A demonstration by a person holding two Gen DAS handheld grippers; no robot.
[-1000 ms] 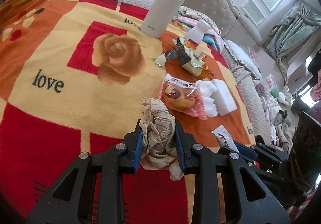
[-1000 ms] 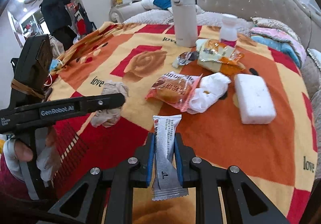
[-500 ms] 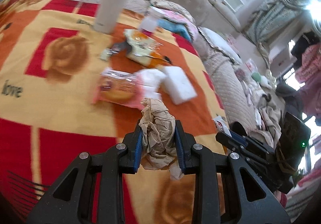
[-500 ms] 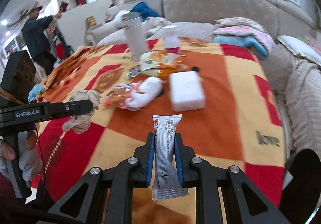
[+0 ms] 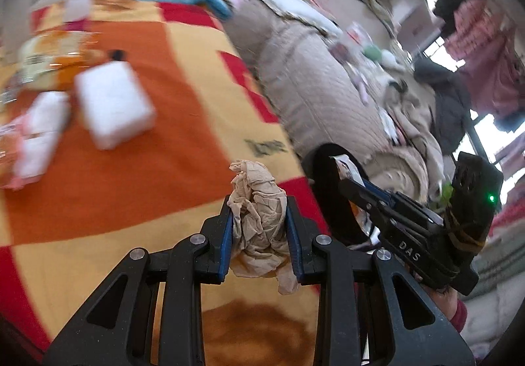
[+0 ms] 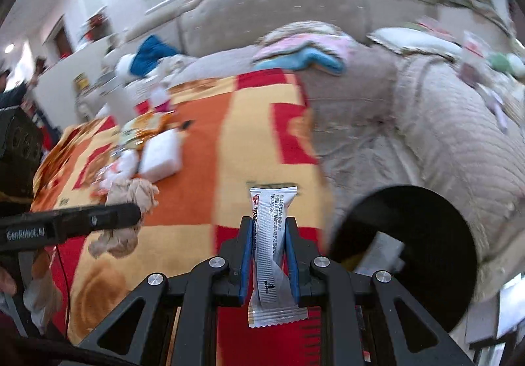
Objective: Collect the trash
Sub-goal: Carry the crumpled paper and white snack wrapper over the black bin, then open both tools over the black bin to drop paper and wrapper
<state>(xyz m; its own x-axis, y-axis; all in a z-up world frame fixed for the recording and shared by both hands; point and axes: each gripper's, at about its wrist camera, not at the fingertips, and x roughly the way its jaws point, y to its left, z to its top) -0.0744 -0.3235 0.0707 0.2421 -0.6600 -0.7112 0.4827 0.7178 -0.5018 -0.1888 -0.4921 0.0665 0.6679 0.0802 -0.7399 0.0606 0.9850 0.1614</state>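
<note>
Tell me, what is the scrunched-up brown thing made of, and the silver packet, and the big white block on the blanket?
The scrunched brown wad looks like thin matte paper or tissue: fine creases, no shine. The silver packet looks like glossy foil-plastic film, with crimped zigzag ends and print. The white block is blurred; matte, soft-edged, maybe foam or wrapped tissues. The blanket looks like fuzzy fleece.

left gripper point(image 5: 259, 228) | carried off blanket's point(image 5: 197, 96) middle to its edge | right gripper point(image 6: 269, 246) | likewise, now beside black bin point(image 6: 426, 254) | bottle left view
</note>
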